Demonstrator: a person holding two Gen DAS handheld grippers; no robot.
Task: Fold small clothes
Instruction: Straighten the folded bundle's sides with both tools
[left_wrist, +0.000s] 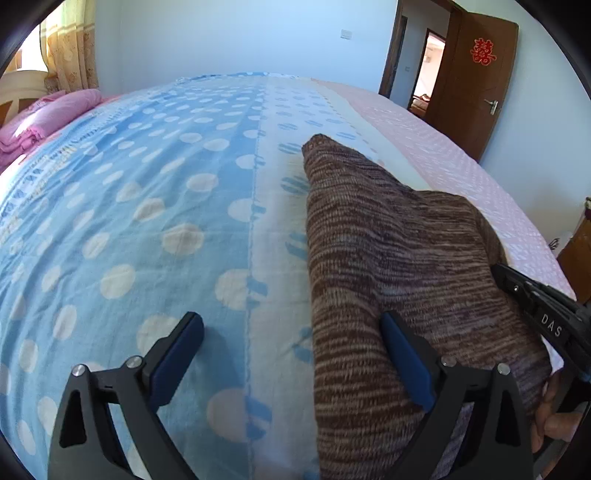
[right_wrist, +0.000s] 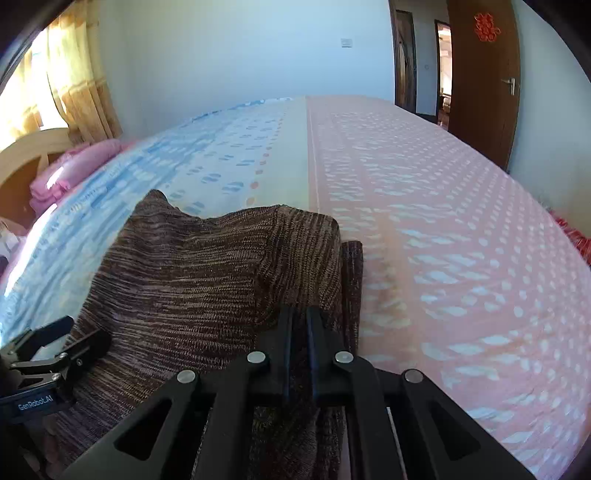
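So the brown-and-tan marled knit sweater (right_wrist: 192, 280) is lying on the bed, straddling the blue polka-dot cotton sheet (left_wrist: 129, 221) and its pink dotted half (right_wrist: 461, 258), with one flap already doubled over itself. The right gripper (right_wrist: 300, 317) has its black fingers pinched tight on the folded knit edge, while the left gripper (left_wrist: 291, 354) sits wide apart with blue pads, one finger over the sweater, one over bare sheet, holding nothing. My read: this thing is soft, floppy and a bit stretchy, light enough but it'll sag and drag, not slippery thanks to the nubby weave. I'd grab it at the hem or a corner through both layers, not mid-panel. Pink quilted bedding (left_wrist: 44, 118) is bundled by the headboard.
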